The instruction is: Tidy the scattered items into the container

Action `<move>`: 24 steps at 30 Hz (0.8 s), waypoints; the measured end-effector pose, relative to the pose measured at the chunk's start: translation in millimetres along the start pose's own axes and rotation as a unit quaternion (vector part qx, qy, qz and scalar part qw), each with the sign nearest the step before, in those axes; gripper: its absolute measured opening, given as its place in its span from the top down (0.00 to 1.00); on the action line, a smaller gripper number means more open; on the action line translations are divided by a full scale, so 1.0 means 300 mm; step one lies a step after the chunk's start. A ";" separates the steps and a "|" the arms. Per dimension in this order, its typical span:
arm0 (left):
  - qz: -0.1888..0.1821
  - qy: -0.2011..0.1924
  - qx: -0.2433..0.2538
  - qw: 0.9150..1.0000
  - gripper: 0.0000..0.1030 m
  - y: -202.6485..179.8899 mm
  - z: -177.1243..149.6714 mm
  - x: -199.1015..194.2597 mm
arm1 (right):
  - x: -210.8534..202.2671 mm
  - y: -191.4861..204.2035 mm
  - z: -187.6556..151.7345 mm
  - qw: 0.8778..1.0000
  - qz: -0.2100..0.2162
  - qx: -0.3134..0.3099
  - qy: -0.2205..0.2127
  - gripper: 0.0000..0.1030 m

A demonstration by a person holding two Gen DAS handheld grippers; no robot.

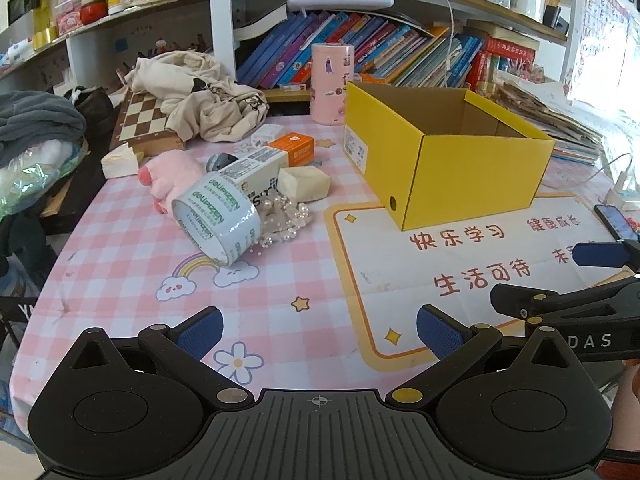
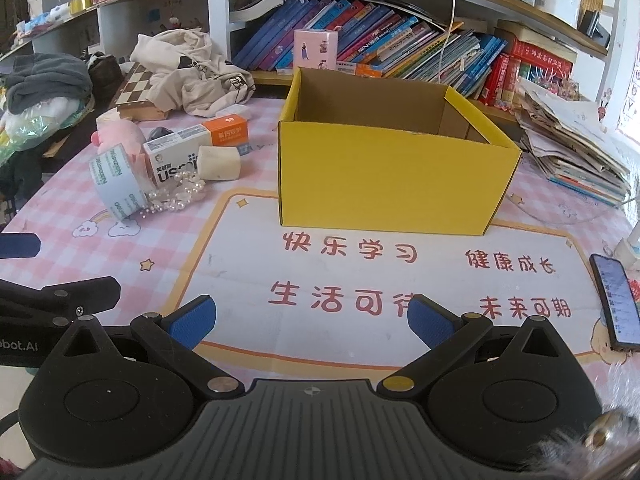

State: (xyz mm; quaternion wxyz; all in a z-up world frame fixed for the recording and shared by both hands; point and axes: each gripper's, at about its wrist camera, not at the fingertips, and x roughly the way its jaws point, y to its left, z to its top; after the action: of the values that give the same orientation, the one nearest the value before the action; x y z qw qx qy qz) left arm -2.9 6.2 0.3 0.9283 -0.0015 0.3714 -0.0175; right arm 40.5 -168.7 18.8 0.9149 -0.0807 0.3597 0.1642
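Far ahead and to the left of the left gripper (image 1: 319, 334): a pink plush toy (image 1: 172, 174), then a roll of printed packing tape (image 1: 218, 222) tipped on its side, leaning against a white toothpaste carton (image 1: 250, 170) with a tangle of pearl beads (image 1: 286, 220) tucked just beside its lower edge. A little further right in the same cluster: an orange-ended small box (image 1: 292, 148) behind, and a pale cream block, probably soap (image 1: 304, 184), touching the carton's end. Well apart to the right, ahead of the right gripper (image 2: 312, 322): the open yellow cardboard box (image 2: 384, 176), apparently empty, though part of its floor is hidden. Both grippers spread wide, holding nothing, hovering low over the desk (image 1: 280, 280) with no item within reach yet. Likely step in hand: first pick, best taken by the left gripper since the pile sits on its side. Sensible to start with the tape roll, nearest and topmost: approach from above, one finger through the core and one outside the wall, closing firmly so the curved surface cannot slip. Worth lifting straight up before carrying right, as dragging could scatter the beads. Beads better scooped late, pinched at a dense knot. Release only once over the box mouth, clear of its near wall.
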 end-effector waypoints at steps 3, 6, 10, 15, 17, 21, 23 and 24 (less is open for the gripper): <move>-0.004 -0.003 0.001 1.000 0.00 0.003 0.000 -0.002 | 0.001 0.002 0.002 1.000 0.002 0.000 0.000 0.00; 0.000 -0.016 0.006 1.000 0.00 0.006 0.004 -0.015 | 0.001 0.003 0.006 1.000 0.008 0.000 0.000 0.00; -0.003 -0.027 0.005 1.000 0.00 0.014 0.007 -0.028 | 0.000 0.006 0.013 1.000 0.011 0.001 -0.001 0.01; 0.000 -0.024 -0.002 1.000 0.00 0.025 0.006 -0.027 | -0.001 0.012 0.014 1.000 0.011 0.001 -0.001 0.02; 0.002 -0.022 -0.005 1.000 0.00 0.031 0.004 -0.024 | 0.000 0.016 0.014 1.000 0.011 -0.001 -0.002 0.05; 0.009 -0.015 -0.008 1.000 0.00 0.037 -0.005 -0.024 | 0.001 0.021 0.014 1.000 0.011 -0.004 -0.003 0.18; 0.010 -0.014 -0.010 1.000 0.00 0.041 -0.010 -0.027 | 0.001 0.023 0.015 1.000 0.014 -0.004 -0.004 0.24; 0.010 -0.015 -0.011 1.000 0.00 0.043 -0.012 -0.030 | 0.000 0.025 0.014 1.000 0.016 -0.004 -0.004 0.27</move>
State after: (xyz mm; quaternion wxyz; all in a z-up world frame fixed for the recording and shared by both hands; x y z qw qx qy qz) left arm -11.6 19.5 3.7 0.9337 -0.0082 0.3579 -0.0038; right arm 40.6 -160.7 21.5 0.9134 -0.0780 0.3564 0.1803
